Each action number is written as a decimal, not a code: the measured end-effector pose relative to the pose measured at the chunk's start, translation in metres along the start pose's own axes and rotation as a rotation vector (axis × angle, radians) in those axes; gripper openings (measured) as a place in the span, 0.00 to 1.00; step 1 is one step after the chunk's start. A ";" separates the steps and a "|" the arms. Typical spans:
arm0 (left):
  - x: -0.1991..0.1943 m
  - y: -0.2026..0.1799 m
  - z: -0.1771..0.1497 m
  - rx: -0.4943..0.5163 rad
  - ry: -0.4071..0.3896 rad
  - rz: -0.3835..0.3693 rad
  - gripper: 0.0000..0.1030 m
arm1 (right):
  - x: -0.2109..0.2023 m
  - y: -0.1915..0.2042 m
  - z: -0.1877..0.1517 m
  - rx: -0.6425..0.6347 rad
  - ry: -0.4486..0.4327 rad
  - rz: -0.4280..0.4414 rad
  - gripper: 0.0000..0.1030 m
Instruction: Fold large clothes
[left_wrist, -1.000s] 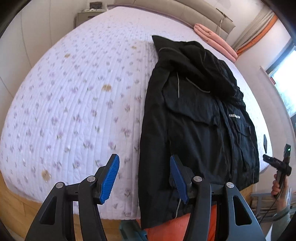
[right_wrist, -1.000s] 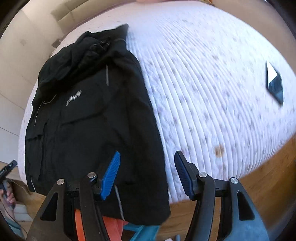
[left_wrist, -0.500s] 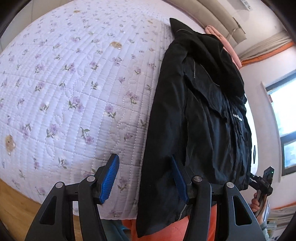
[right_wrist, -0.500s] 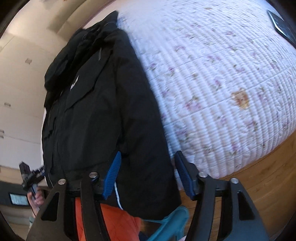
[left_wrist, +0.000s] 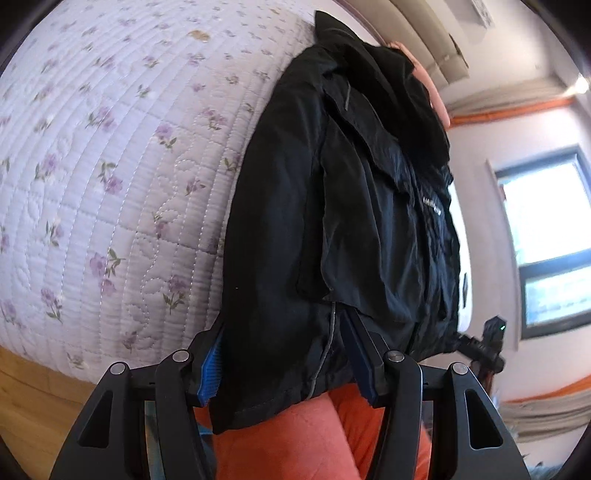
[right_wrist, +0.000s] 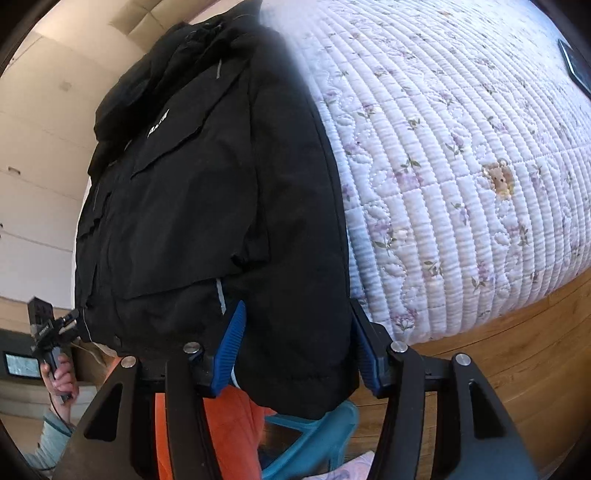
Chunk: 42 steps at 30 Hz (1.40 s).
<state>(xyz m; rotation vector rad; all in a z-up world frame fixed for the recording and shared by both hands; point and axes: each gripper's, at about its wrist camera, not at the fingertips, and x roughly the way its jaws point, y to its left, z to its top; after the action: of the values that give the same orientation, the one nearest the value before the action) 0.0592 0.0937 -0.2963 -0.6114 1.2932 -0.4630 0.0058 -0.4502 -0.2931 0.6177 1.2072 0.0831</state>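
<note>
A large black jacket (left_wrist: 354, 206) lies lengthwise on the bed, its sleeves folded over the front and its hem hanging over the bed's near edge. My left gripper (left_wrist: 284, 363) is open, its blue pads either side of the hem at one bottom corner. In the right wrist view the same jacket (right_wrist: 207, 192) fills the left half. My right gripper (right_wrist: 297, 349) is open around the other bottom corner of the hem. Neither gripper pinches the cloth.
The bed has a white quilt with purple flowers (left_wrist: 110, 177) and a wooden frame (right_wrist: 498, 369). A dark phone (right_wrist: 576, 62) lies on the quilt at the far right. Orange cloth (left_wrist: 314, 435) and a teal object (right_wrist: 314, 439) sit below the hem. A window (left_wrist: 546, 243) is to the right.
Both grippers have moved down and forward to the jacket's hem. The hem corners now sit between the open pads, where before the pads were short of the jacket.
</note>
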 end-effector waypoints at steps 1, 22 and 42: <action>-0.002 0.004 0.001 -0.004 0.000 -0.004 0.58 | 0.002 0.003 0.001 0.006 -0.001 0.000 0.60; -0.029 -0.040 -0.001 0.083 -0.098 0.068 0.11 | 0.000 0.033 -0.002 0.062 -0.064 -0.074 0.14; -0.108 -0.171 0.207 0.208 -0.445 -0.056 0.10 | -0.130 0.140 0.192 -0.041 -0.337 0.015 0.11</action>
<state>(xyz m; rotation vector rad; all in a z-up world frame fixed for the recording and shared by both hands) 0.2403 0.0655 -0.0724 -0.5385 0.7960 -0.4698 0.1648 -0.4601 -0.0741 0.5786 0.8733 0.0150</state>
